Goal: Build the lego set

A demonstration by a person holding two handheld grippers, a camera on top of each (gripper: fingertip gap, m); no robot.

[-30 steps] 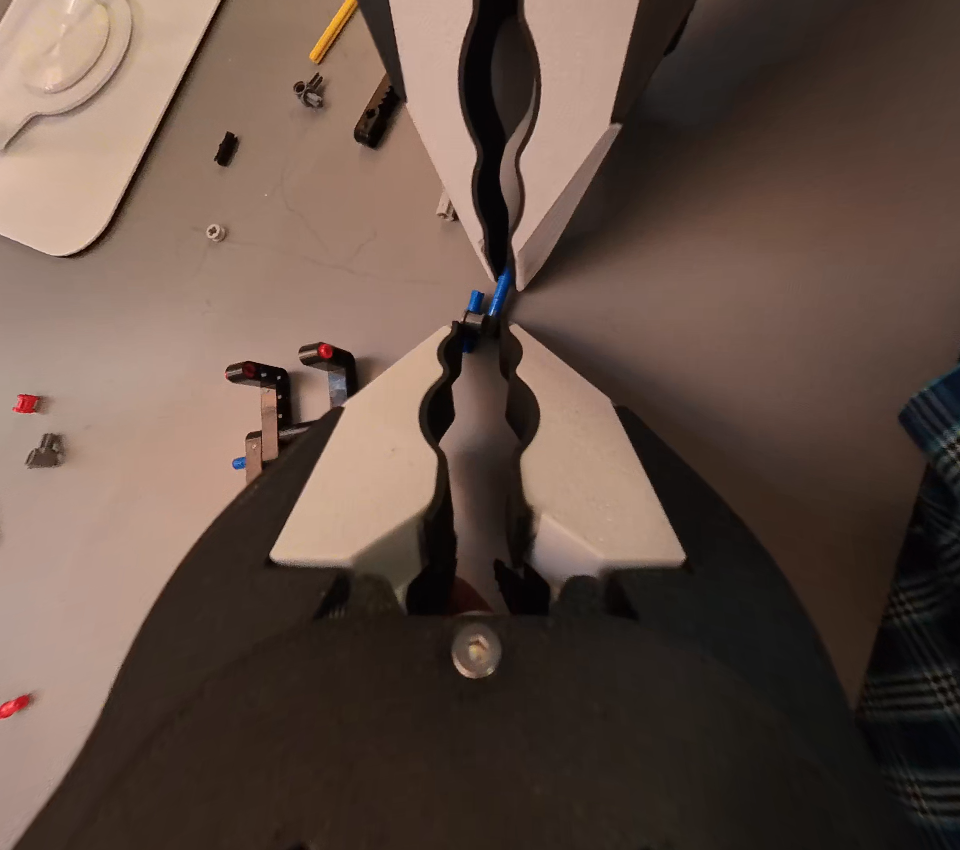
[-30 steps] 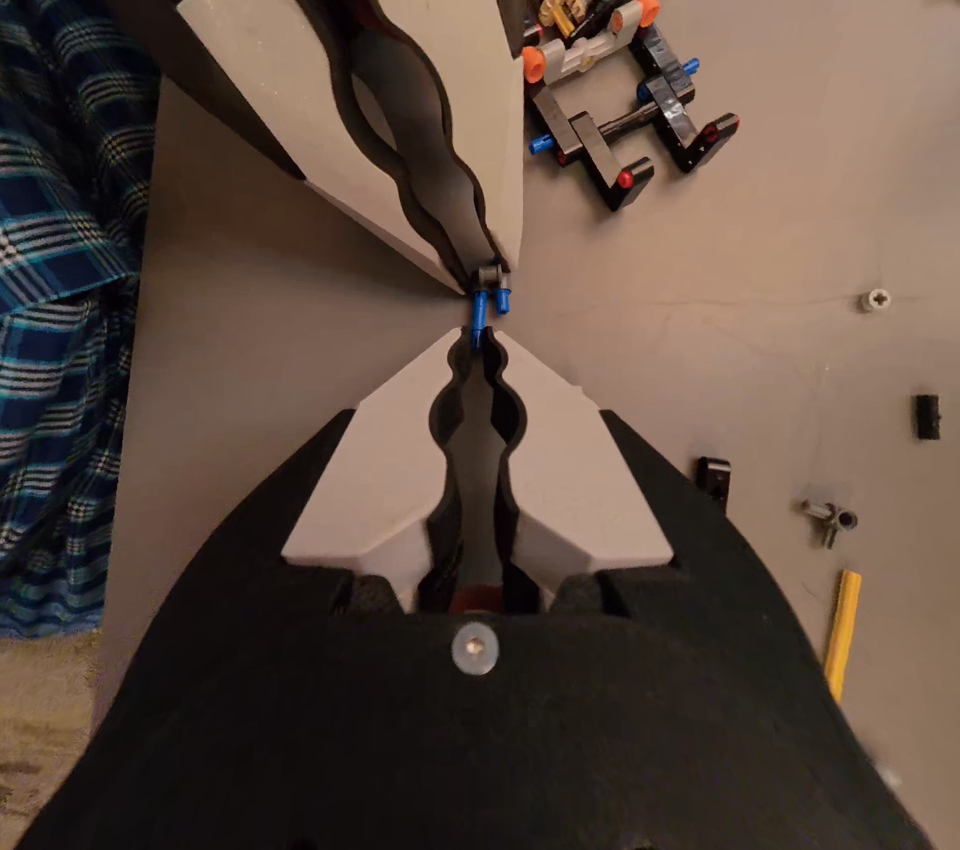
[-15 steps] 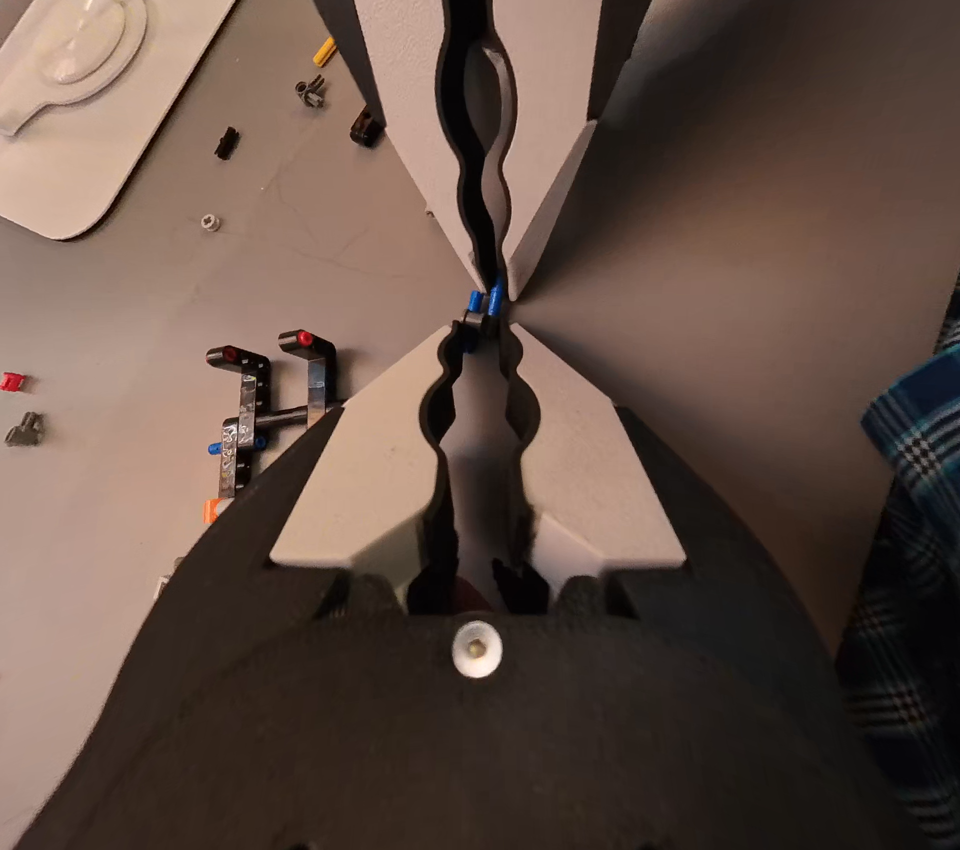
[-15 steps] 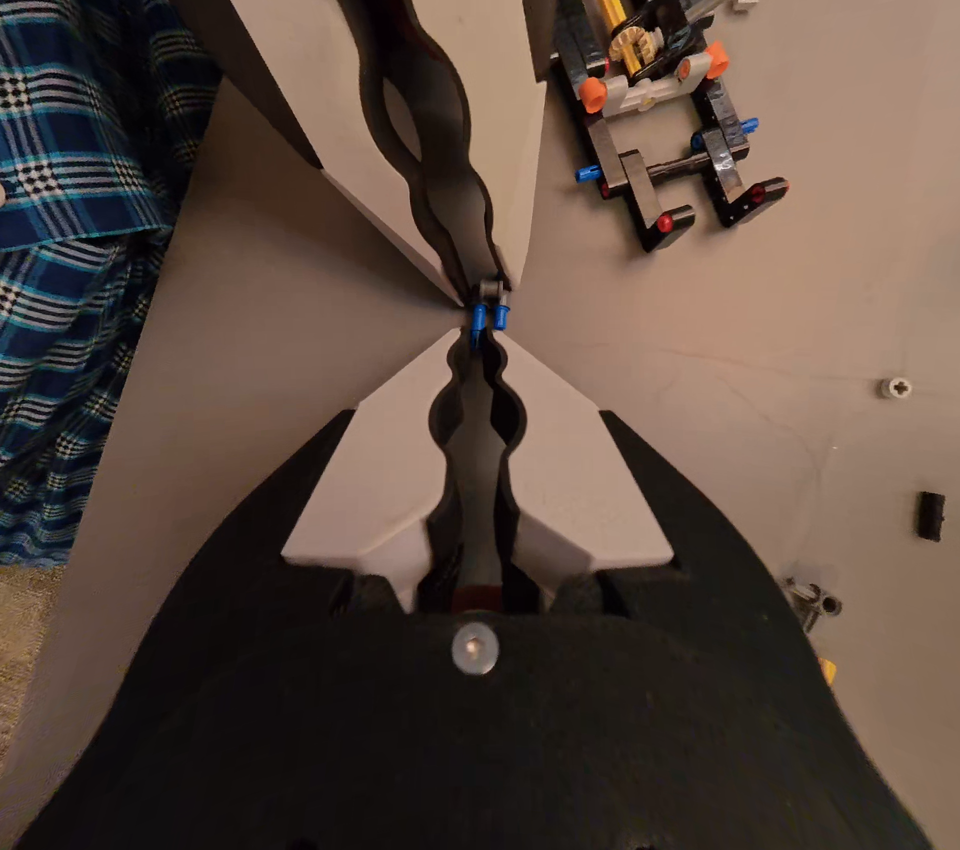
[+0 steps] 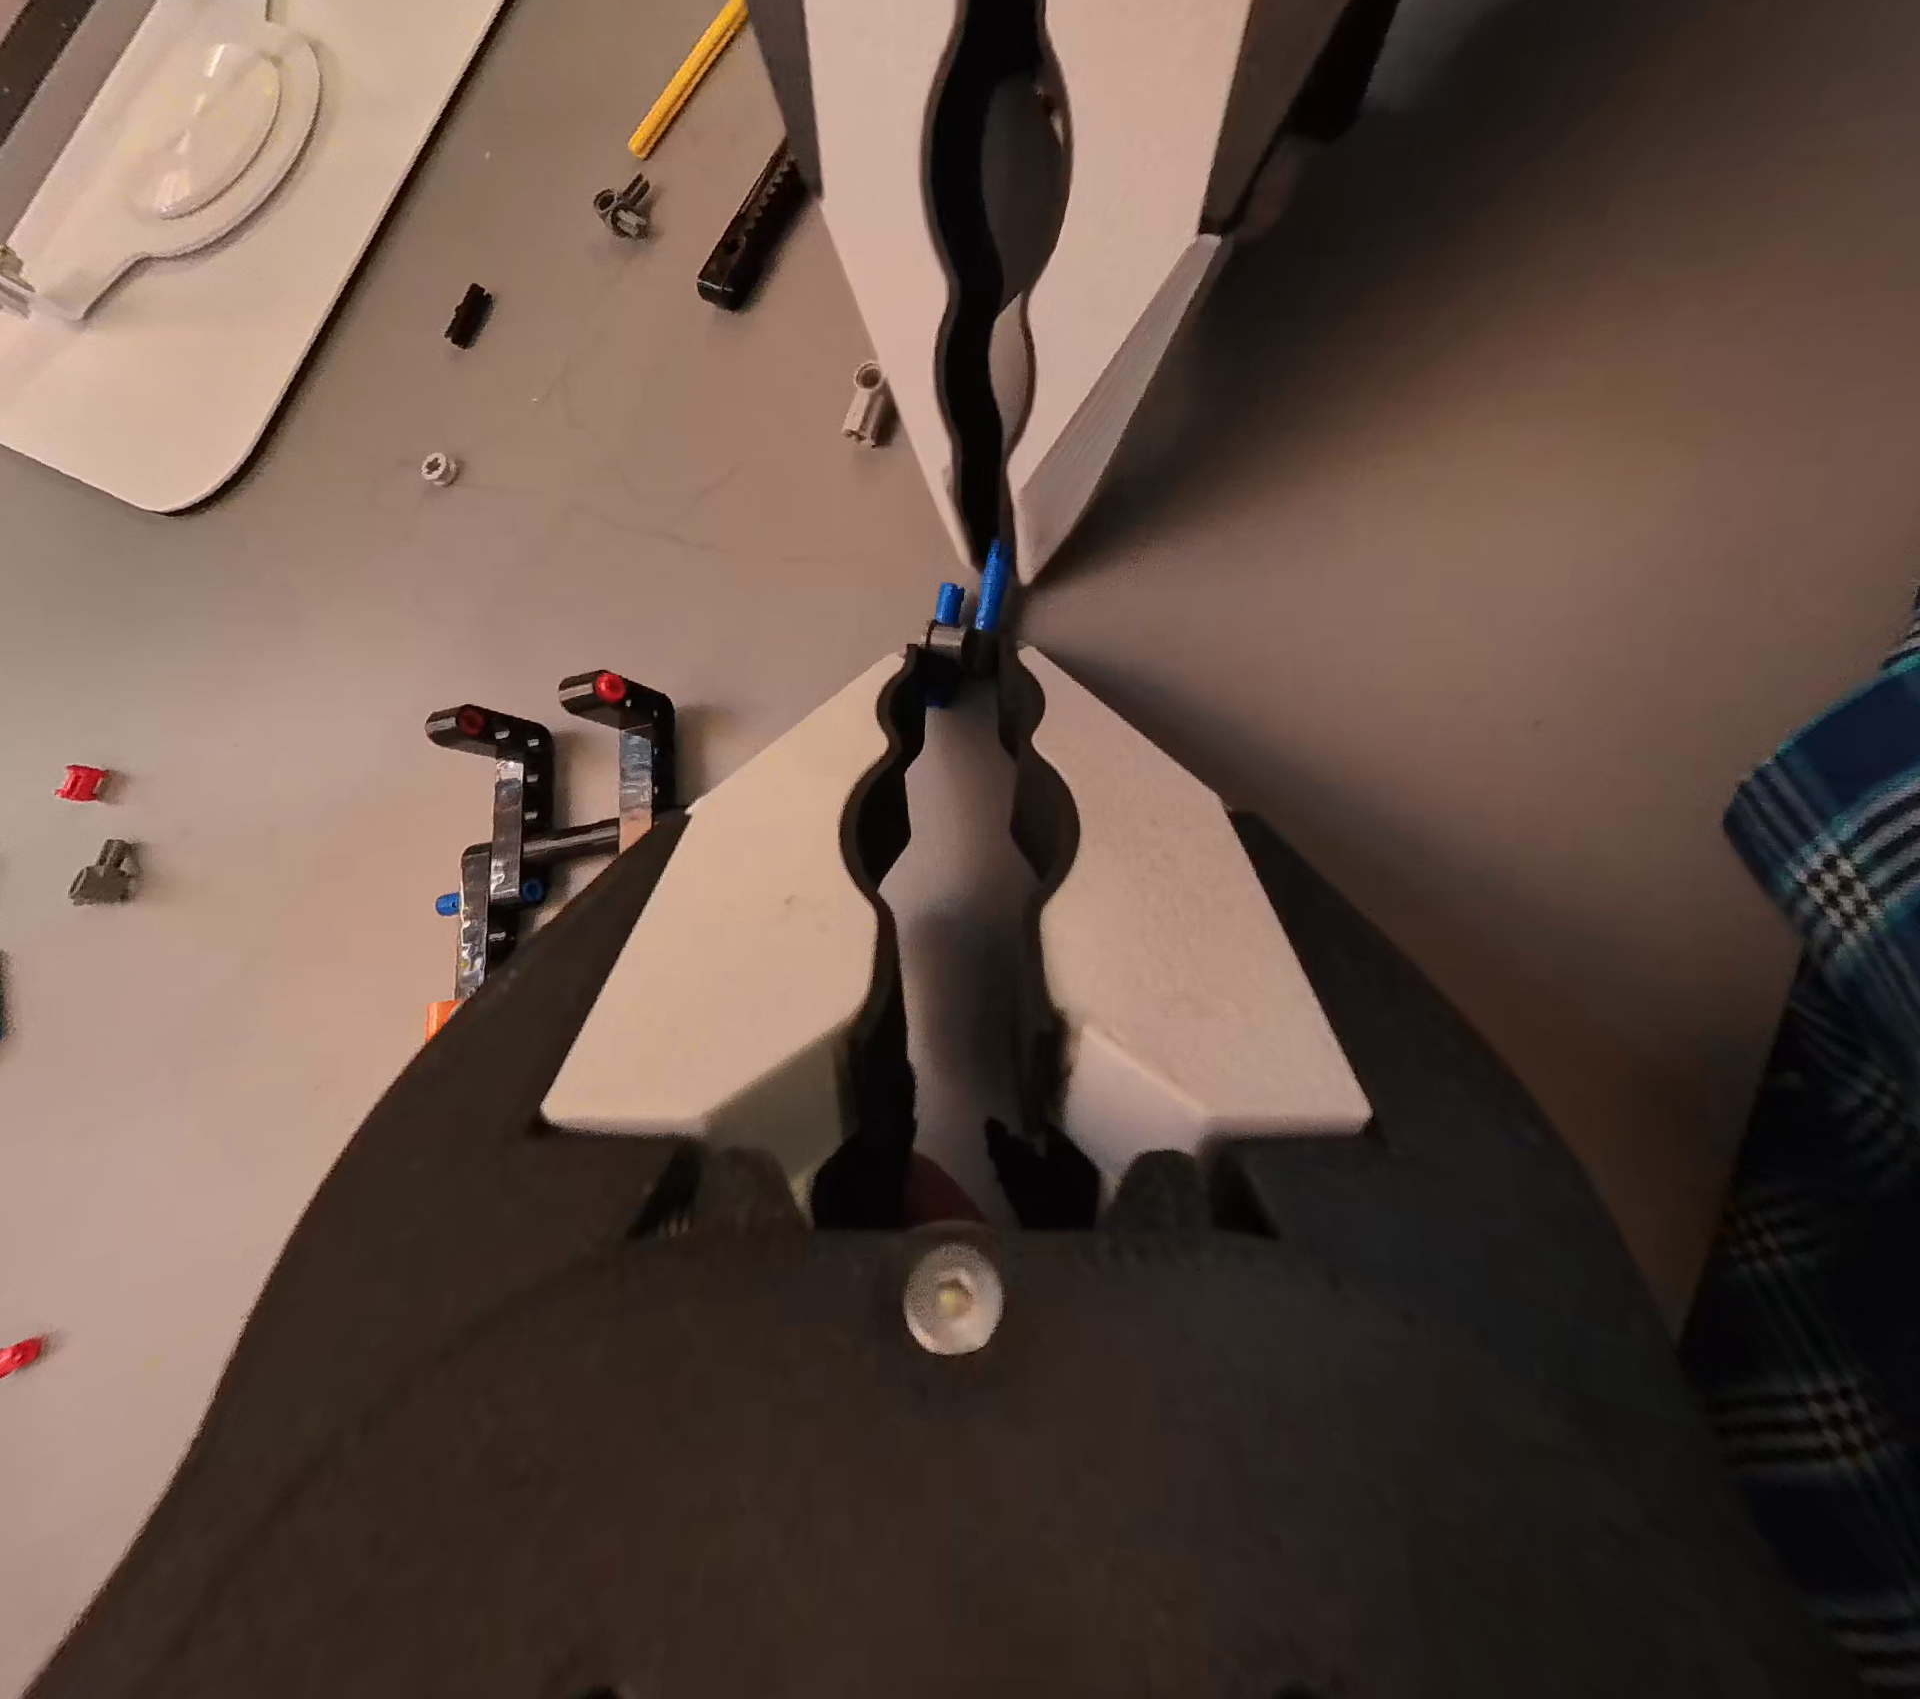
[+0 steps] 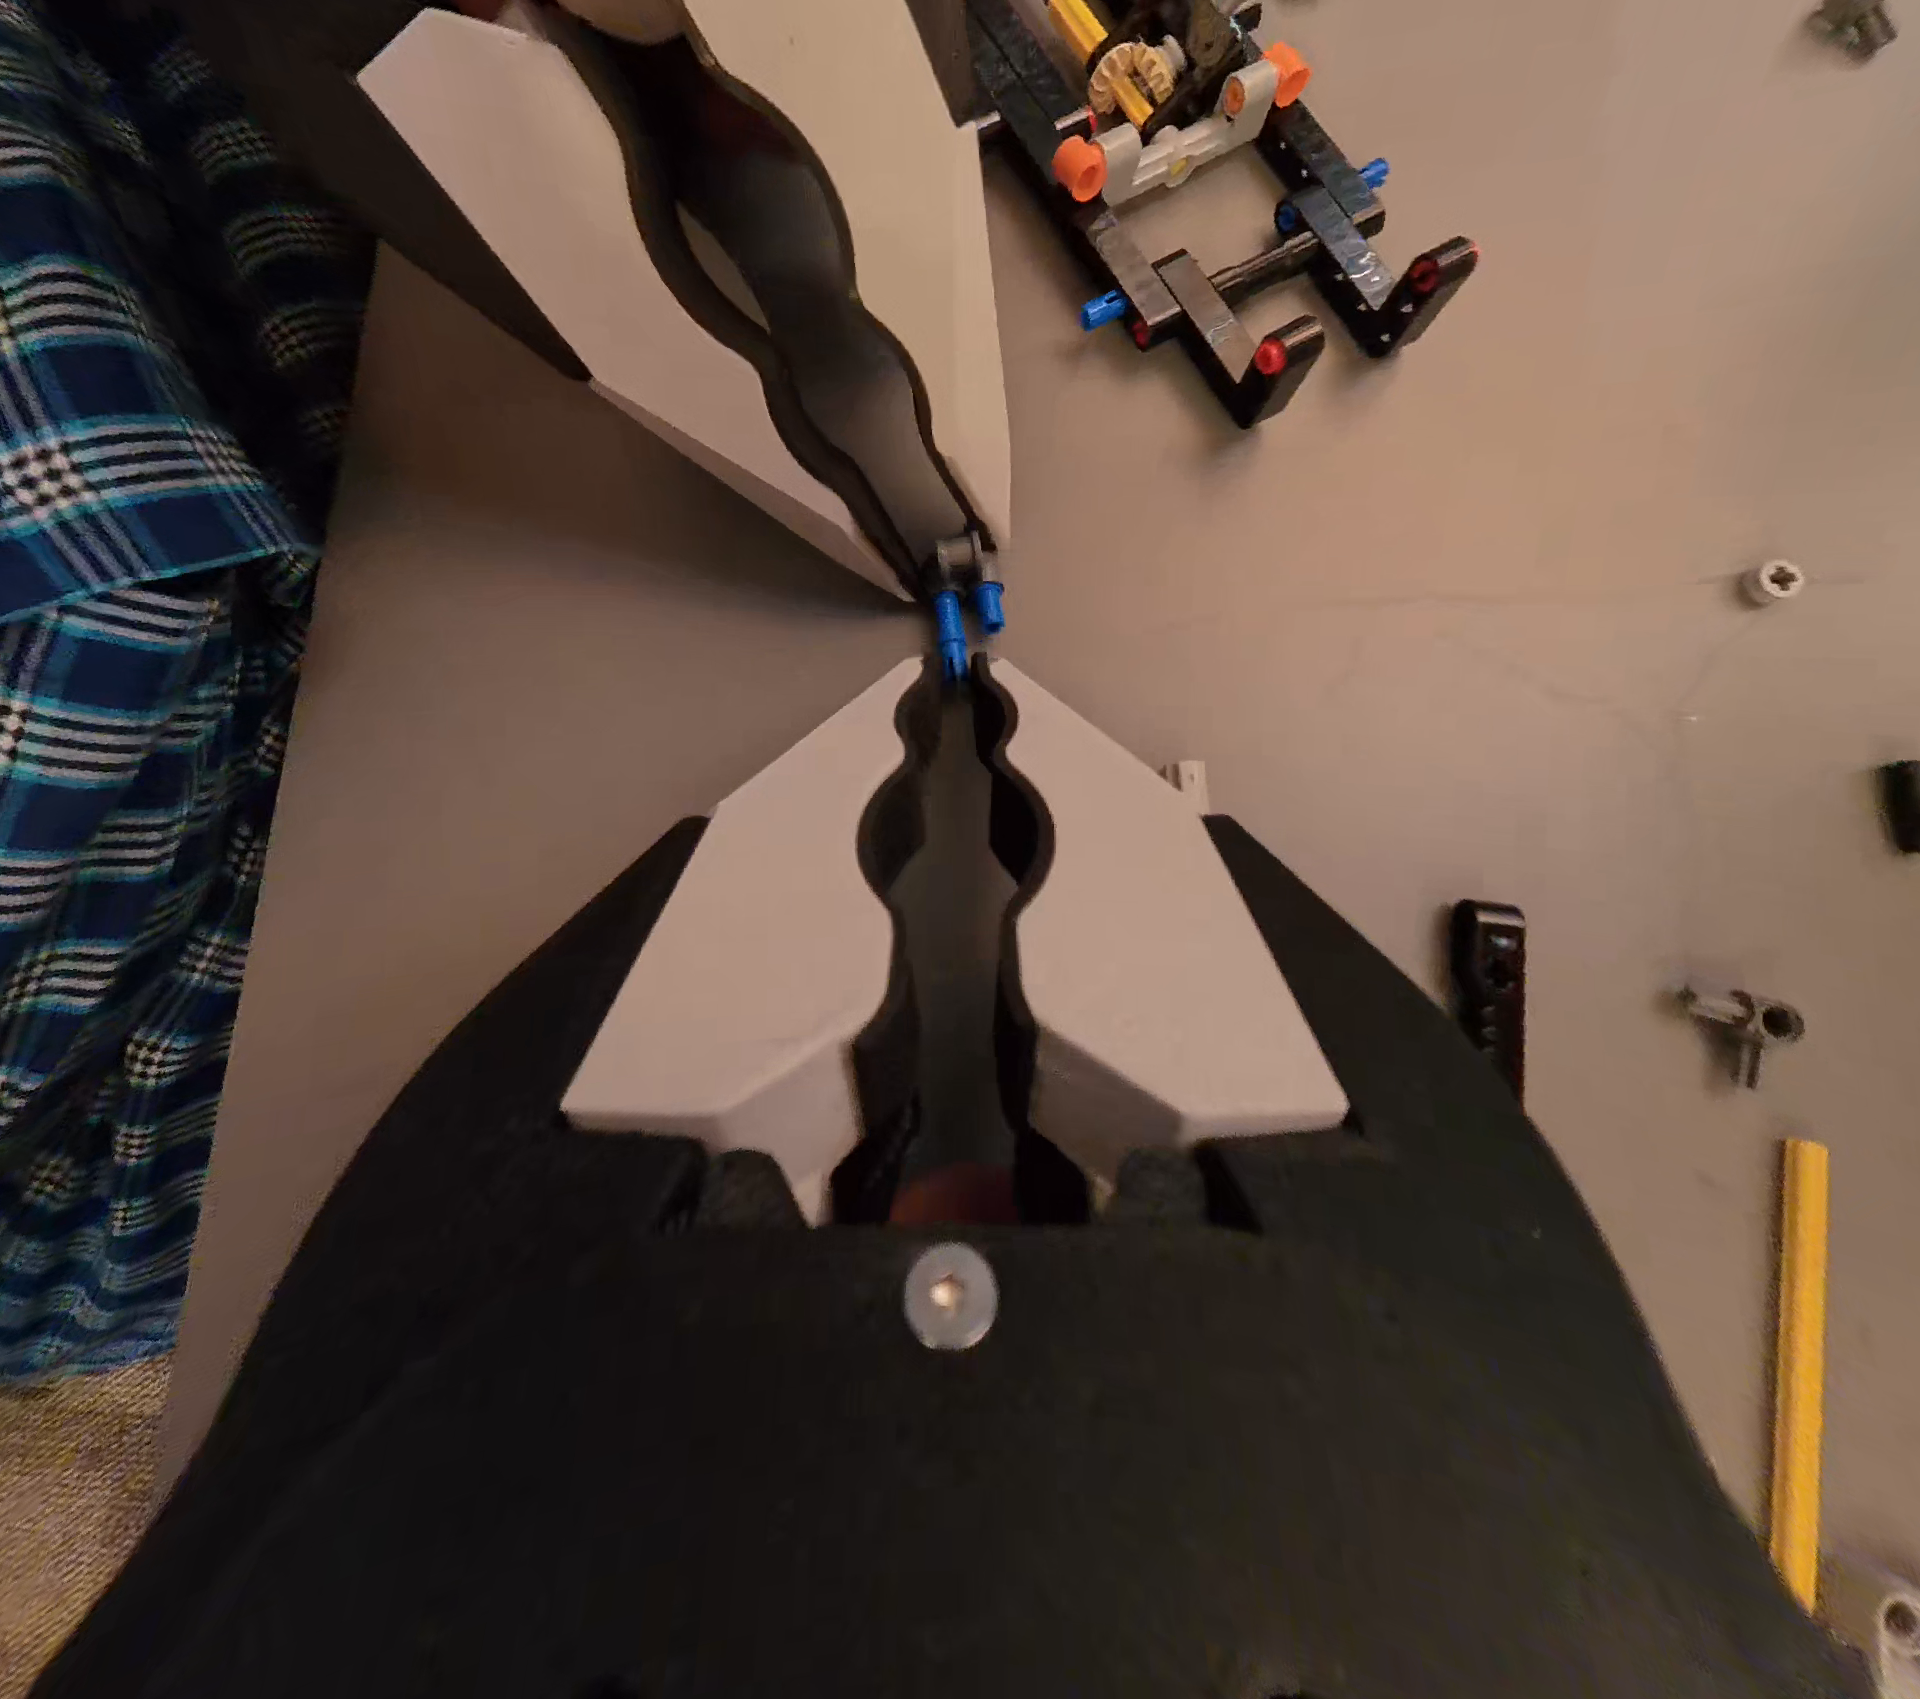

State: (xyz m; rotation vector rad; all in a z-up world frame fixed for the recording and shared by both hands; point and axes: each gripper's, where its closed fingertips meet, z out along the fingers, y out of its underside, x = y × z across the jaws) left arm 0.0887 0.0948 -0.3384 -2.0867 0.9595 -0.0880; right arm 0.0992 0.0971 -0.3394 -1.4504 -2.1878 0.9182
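In the left wrist view my left gripper (image 5: 956,662) is shut on a small grey connector (image 5: 948,636) with a short blue pin (image 5: 945,600) in it. My right gripper (image 5: 997,553) meets it tip to tip from above, shut on a second blue pin (image 5: 992,579) that reaches into the connector. In the right wrist view my right gripper (image 6: 951,670) holds that pin (image 6: 948,623). The left gripper (image 6: 951,563) holds the connector (image 6: 958,556) opposite. Both are held above the grey table. The black chassis assembly (image 6: 1195,143) with orange and yellow parts lies beyond; it also shows in the left wrist view (image 5: 520,818).
A white board with a clear plastic holder (image 5: 395,39) lies at the far left. Loose parts are scattered: a yellow axle (image 5: 691,75), a black toothed rack (image 5: 753,226), grey connectors (image 5: 627,207) and red pieces (image 5: 81,782). A plaid sleeve (image 6: 104,610) is at the table edge. Less than 4 cm separates the two grippers' tips.
The grippers pressed closer half a second ago, shortening the visible pin, and now stand slightly farther apart again. Both hands have shifted over the table; both grips hold.
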